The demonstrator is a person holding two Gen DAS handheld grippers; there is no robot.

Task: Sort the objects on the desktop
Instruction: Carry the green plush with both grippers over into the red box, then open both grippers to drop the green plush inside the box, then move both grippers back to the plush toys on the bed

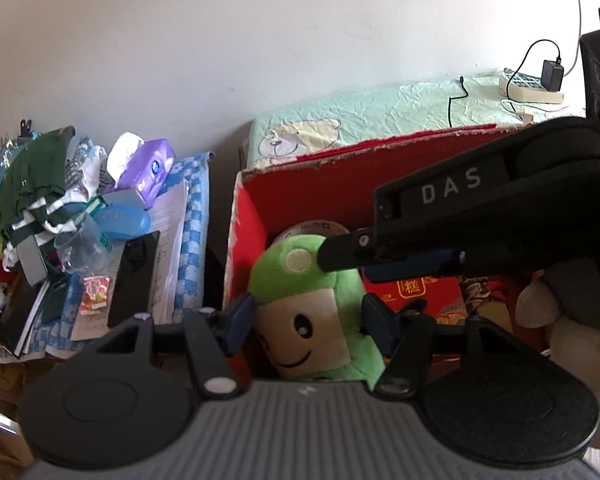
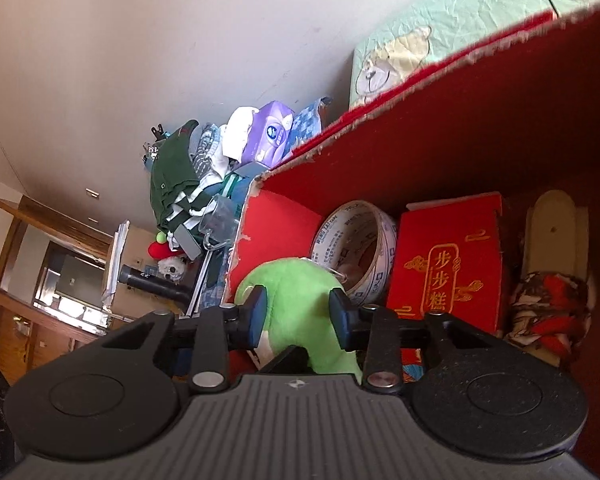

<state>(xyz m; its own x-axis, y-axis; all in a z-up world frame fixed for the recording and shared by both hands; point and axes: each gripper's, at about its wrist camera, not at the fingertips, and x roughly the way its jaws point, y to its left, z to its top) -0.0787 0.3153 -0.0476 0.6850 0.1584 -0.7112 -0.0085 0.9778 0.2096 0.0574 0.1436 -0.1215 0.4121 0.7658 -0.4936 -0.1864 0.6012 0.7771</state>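
Left gripper [image 1: 308, 322]: jaws spread either side of green plush toy [image 1: 312, 312], pads beside its face; contact cannot be told.
Right gripper [image 2: 296, 312]: jaws close against the toy's sides, apparently pinching it.
Toy: inside red cardboard box [image 2: 440, 120], at its left end.
Box contents: tape roll [image 2: 356, 248] behind the toy, red gift carton [image 2: 448, 260] beside the roll.
Beyond: purple tissue pack [image 1: 152, 172] on a cluttered pile left of the box.

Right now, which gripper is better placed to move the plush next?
Right. The right gripper reaches into the box, and its fingers appear to pinch the top of the plush. The left gripper is spread wide to either side of the plush's face, without a grip.
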